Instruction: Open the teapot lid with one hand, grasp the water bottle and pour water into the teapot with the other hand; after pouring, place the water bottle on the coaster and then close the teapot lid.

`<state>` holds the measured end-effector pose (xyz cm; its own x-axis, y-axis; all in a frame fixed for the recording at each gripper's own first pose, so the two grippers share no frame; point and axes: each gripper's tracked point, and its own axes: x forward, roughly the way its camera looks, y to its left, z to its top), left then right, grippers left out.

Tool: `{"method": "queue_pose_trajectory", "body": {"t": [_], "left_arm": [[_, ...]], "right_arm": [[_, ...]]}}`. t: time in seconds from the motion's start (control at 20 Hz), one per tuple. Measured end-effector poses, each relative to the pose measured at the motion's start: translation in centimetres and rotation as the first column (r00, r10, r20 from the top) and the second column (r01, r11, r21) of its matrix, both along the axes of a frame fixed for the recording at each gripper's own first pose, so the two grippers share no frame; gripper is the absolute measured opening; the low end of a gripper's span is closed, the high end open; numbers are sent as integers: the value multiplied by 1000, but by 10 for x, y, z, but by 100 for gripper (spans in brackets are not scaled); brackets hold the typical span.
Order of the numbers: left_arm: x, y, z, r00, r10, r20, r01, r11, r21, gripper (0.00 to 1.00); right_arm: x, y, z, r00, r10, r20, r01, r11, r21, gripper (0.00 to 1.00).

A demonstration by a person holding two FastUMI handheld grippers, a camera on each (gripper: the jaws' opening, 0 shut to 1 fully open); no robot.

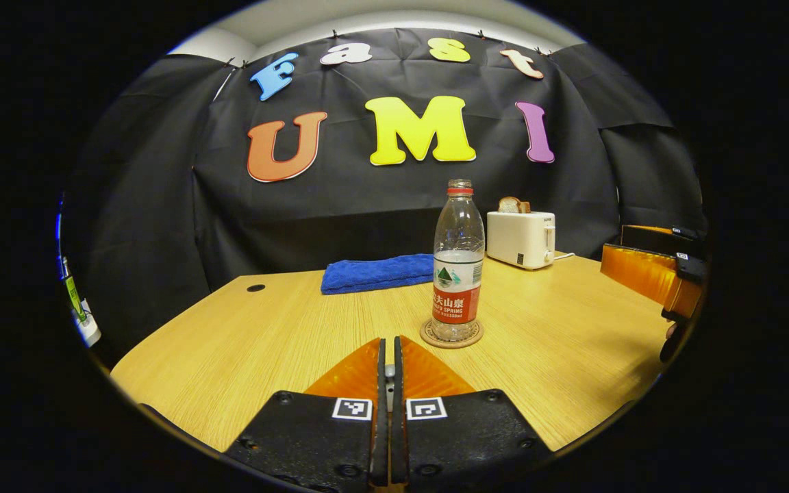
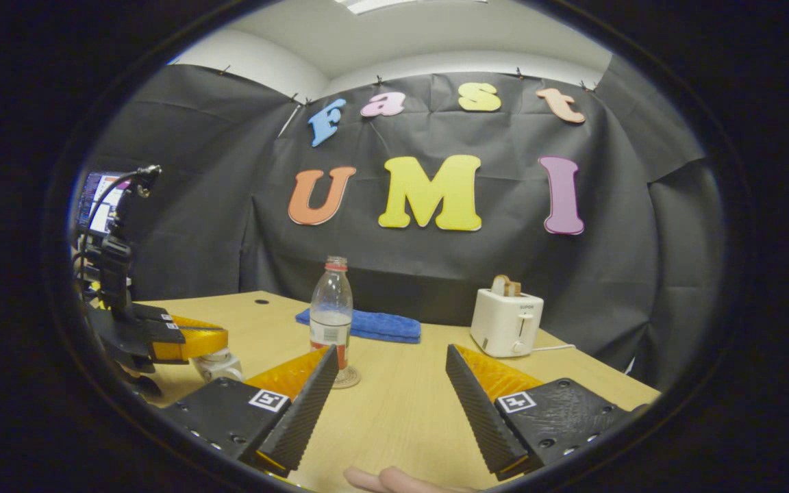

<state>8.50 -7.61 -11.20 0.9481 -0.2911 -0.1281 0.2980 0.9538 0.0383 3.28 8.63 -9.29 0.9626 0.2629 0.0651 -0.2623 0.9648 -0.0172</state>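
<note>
A clear water bottle (image 1: 458, 267) with a red label and no cap stands upright on a round coaster (image 1: 451, 335) in the middle of the wooden table (image 1: 285, 342). My left gripper (image 1: 387, 346) is short of it, its fingers pressed almost together on a small pale knob. In the right gripper view the left gripper (image 2: 220, 340) hovers just over a white teapot (image 2: 220, 366), most of it hidden. Farther right, my right gripper (image 2: 391, 356) stands wide open with nothing between its fingers, the bottle (image 2: 331, 318) and coaster (image 2: 348, 378) just beyond its left finger.
A folded blue towel (image 1: 377, 272) lies at the back of the table. To the bottle's right a white toaster (image 1: 521, 238) holds a bread slice. The right gripper (image 1: 648, 274) shows at the right edge. A fingertip (image 2: 387, 479) pokes in below.
</note>
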Motion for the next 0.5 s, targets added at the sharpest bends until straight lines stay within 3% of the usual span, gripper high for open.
{"method": "queue_pose_trajectory", "body": {"t": [0.5], "left_arm": [[-3, -5, -4, 1000, 0, -6, 0, 1000, 29, 11]], "right_arm": [[-10, -1, -3, 1000, -12, -11, 12, 1000, -4, 97]]}}
